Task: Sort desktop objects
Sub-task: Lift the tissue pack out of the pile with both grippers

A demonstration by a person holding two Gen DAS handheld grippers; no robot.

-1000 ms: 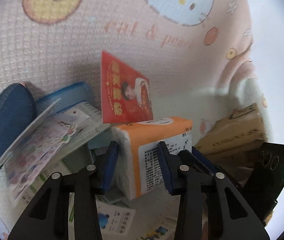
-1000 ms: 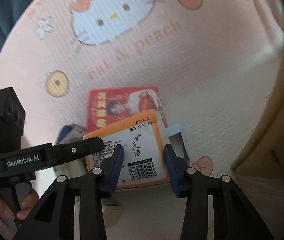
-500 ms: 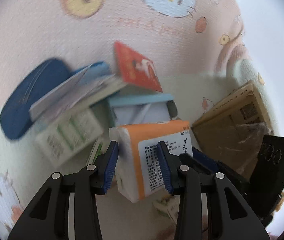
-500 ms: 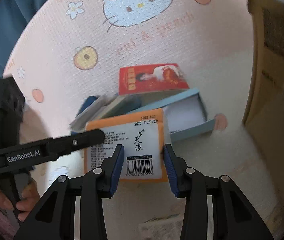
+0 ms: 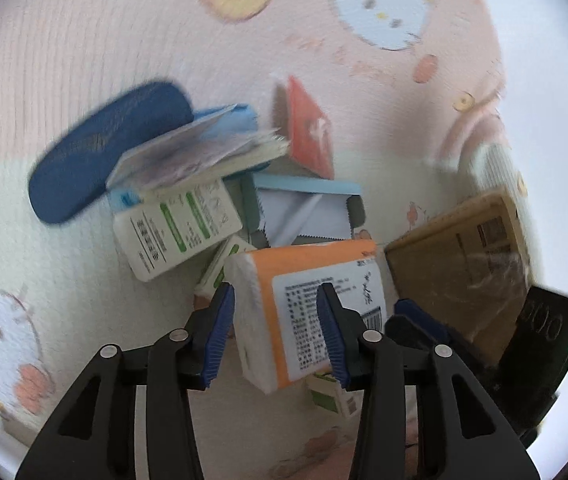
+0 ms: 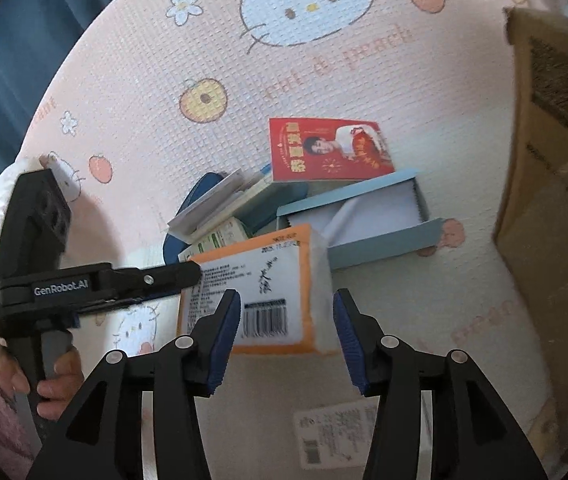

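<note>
Both jaws opened off tissue pack (image 6: 268,280); "GenRobot.AI" on left gripper (image 6: 200,272).

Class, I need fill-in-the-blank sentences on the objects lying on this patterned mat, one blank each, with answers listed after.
The tissue pack has an ___ wrapper. The open box behind it is light ___. The ___ packet printed with a person's picture lies beyond that box. The large brown carton at the right is made of ___.
Answers: orange; blue; red; cardboard.
</note>
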